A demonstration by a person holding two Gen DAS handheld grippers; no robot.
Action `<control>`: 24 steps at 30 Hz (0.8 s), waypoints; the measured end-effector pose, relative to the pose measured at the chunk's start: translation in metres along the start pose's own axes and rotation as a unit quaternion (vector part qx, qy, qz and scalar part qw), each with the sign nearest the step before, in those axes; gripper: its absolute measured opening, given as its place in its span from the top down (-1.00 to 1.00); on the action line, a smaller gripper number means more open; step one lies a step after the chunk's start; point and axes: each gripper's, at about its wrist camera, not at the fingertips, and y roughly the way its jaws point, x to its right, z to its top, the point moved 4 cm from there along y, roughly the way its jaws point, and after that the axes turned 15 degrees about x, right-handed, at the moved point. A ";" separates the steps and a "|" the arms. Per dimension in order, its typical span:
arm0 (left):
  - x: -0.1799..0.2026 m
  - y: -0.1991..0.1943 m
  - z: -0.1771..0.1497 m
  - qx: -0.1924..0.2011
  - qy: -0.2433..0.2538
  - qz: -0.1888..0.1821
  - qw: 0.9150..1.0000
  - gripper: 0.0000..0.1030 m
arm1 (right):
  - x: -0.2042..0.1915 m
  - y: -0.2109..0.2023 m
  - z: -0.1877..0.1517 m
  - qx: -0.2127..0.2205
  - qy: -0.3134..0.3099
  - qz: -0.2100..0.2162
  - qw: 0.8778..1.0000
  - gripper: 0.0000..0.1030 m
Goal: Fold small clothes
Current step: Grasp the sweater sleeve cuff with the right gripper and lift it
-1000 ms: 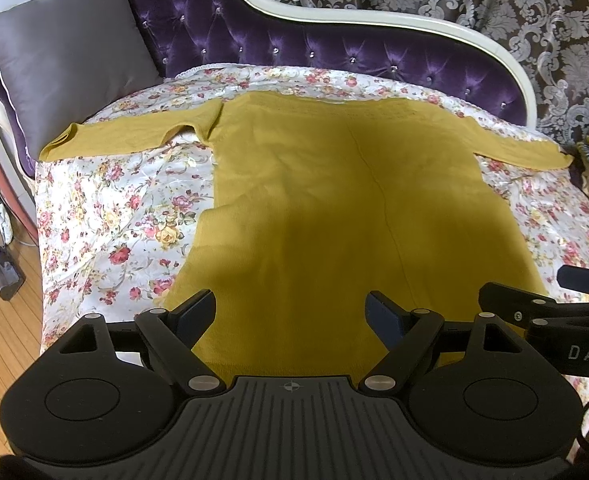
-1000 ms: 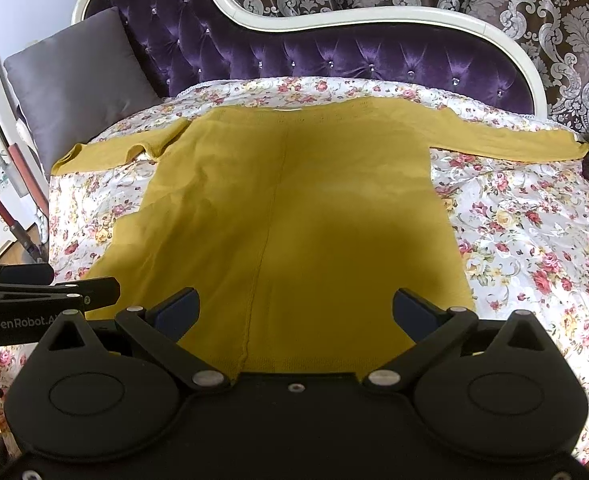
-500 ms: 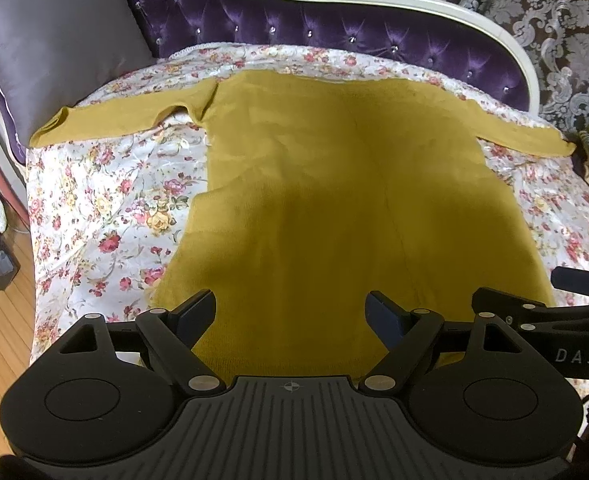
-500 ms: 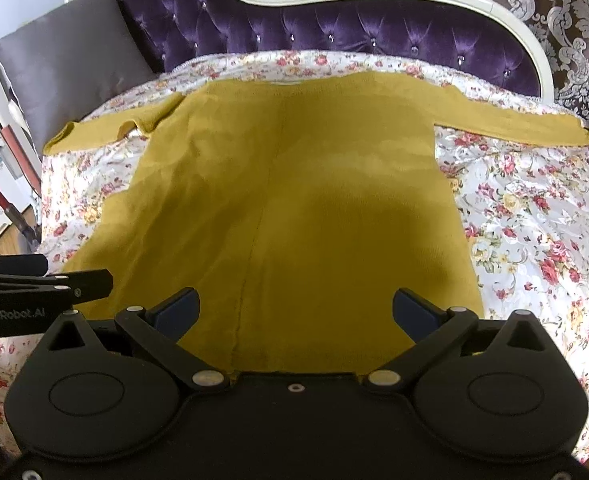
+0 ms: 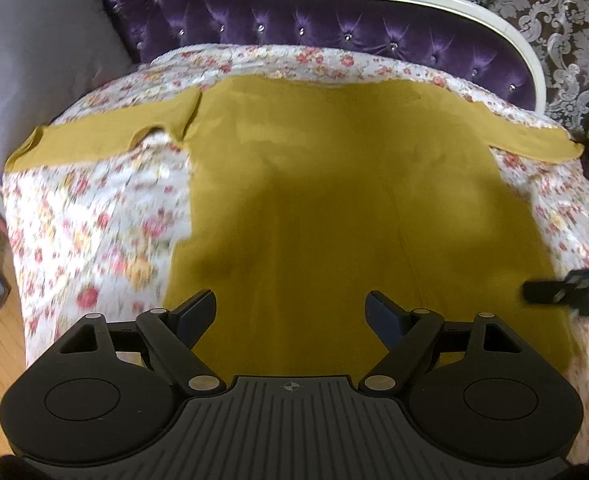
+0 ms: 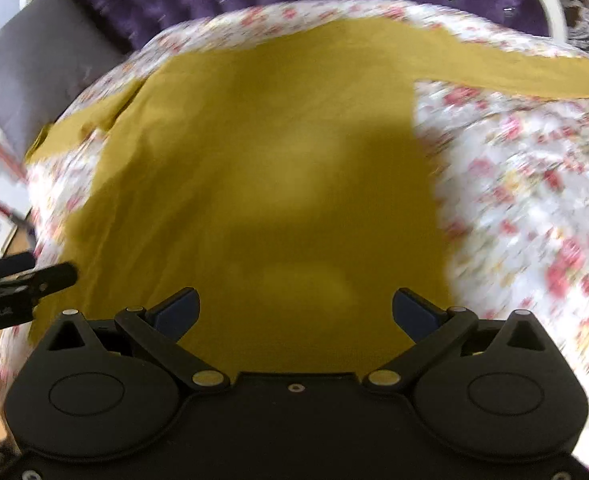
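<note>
The bed [image 5: 94, 216] carries a floral sheet [image 6: 526, 184] and stands against a purple tufted headboard [image 5: 334, 20] with a white frame; a grey pillow [image 5: 34, 64] leans at its left end. The shirt [image 5: 334, 200], mustard yellow and long-sleeved, lies flat on the sheet with its body spread and its hem toward the cameras. Its left sleeve [image 5: 94, 140] extends sideways toward the pillow, with a fold at the shoulder seam. Its right sleeve [image 6: 514, 72] extends straight out toward the opposite bed edge. The fabric is plain, with a faint vertical crease down the body and shallow wrinkles near the left shoulder. The left gripper [image 5: 292, 312] hangs above the lower left part of the shirt; its jaws stand spread, with nothing between them, and only shirt fabric shows beyond the gap. The right gripper [image 6: 296, 308] hangs above the lower right part of the shirt; its jaws also stand spread and empty. Contact between either gripper and the fabric cannot be determined. Each gripper appears at the edge of the other's view, over the shirt's lower side. The right wrist view is blurred. No containers are in view.
</note>
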 end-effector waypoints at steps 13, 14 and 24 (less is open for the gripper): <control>-0.002 0.105 0.067 0.051 0.036 0.012 0.998 -0.57 | 0.176 0.041 0.108 0.142 0.083 -0.162 0.973 -0.35; -0.002 0.113 0.072 0.053 0.035 0.013 0.998 -0.57 | 0.191 0.047 0.114 0.145 0.093 -0.175 0.969 -0.35; -0.005 0.188 0.093 0.080 0.044 0.026 0.995 -0.57 | 0.320 0.093 0.155 0.167 0.171 -0.258 0.936 -0.25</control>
